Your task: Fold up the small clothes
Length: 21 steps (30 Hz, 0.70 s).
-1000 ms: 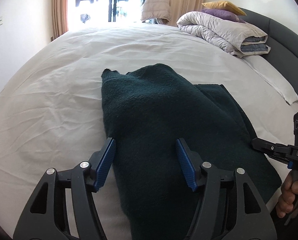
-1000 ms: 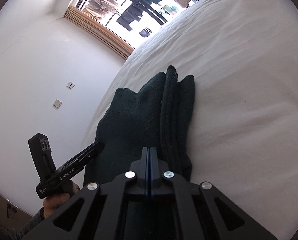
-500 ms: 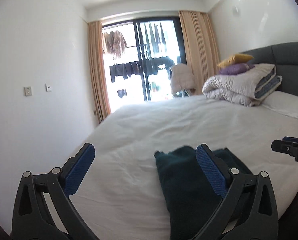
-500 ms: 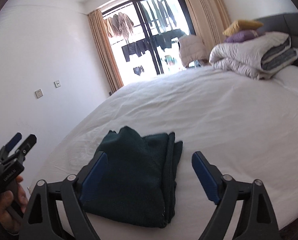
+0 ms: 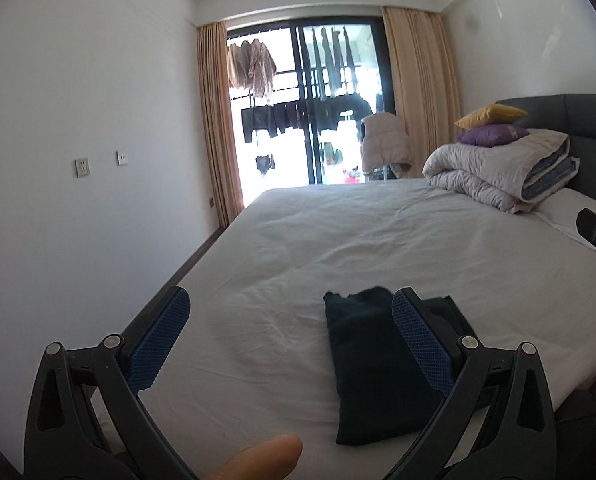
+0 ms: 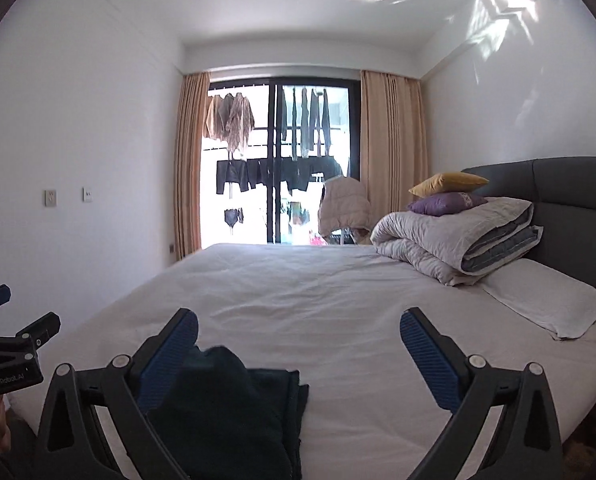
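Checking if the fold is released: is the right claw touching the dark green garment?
Apart. In the right wrist view the right claw is open and raised, white bed showing between its fingers; the dark green garment lies folded below.

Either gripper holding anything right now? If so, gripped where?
Nothing held. The left gripper and right gripper are both open above the bed; the folded dark green knit garment lies free on the white sheet.

Both grippers raised, jaws wide apart, gripping nothing.
The left gripper (image 5: 289,316) and right gripper (image 6: 298,332) point level and forward, side by side; a fingertip (image 5: 265,456) shows beneath the left one.
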Motion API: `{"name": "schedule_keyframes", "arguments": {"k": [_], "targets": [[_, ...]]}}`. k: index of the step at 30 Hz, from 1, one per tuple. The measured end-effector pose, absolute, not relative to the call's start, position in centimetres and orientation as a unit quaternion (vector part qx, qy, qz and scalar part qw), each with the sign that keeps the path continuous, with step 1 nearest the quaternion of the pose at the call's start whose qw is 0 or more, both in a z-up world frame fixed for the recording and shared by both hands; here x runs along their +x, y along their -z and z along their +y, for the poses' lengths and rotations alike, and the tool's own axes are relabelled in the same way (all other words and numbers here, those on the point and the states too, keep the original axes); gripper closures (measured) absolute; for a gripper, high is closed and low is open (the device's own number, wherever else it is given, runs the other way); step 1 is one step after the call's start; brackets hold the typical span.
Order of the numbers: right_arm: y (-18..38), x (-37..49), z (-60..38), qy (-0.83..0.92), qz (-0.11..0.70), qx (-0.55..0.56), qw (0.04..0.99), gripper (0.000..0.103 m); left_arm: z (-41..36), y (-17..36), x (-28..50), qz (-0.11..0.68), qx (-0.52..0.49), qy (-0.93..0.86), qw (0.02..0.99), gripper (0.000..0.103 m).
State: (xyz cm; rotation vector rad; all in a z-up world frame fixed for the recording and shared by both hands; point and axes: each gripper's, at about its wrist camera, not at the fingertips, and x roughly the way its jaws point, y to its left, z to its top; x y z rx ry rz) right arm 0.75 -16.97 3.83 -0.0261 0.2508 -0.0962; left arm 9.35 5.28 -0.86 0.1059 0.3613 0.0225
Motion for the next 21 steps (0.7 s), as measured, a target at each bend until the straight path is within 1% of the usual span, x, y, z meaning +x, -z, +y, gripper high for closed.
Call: {"name": "schedule_keyframes", "arguments": {"k": [6, 11, 21], "targets": [[0.5, 2.4, -17.8, 0.042, 0.218, 0.022, 0.975, 0.0, 5.1, 7.5, 12.9, 0.335, 0.01, 0.021, 0.942, 0.0], [3.6, 3.4, -17.7, 0.031, 0.279, 0.039, 0.959, 0.0, 4.8, 11.2, 14.0, 0.375, 0.018, 0.024, 0.927, 0.0], [6.4, 4.7, -16.9, 0.029, 0.338, 0.033, 0.94, 0.0, 5.3, 13.7, 16.4, 0.402, 0.011, 0.019, 0.916, 0.0]]}}
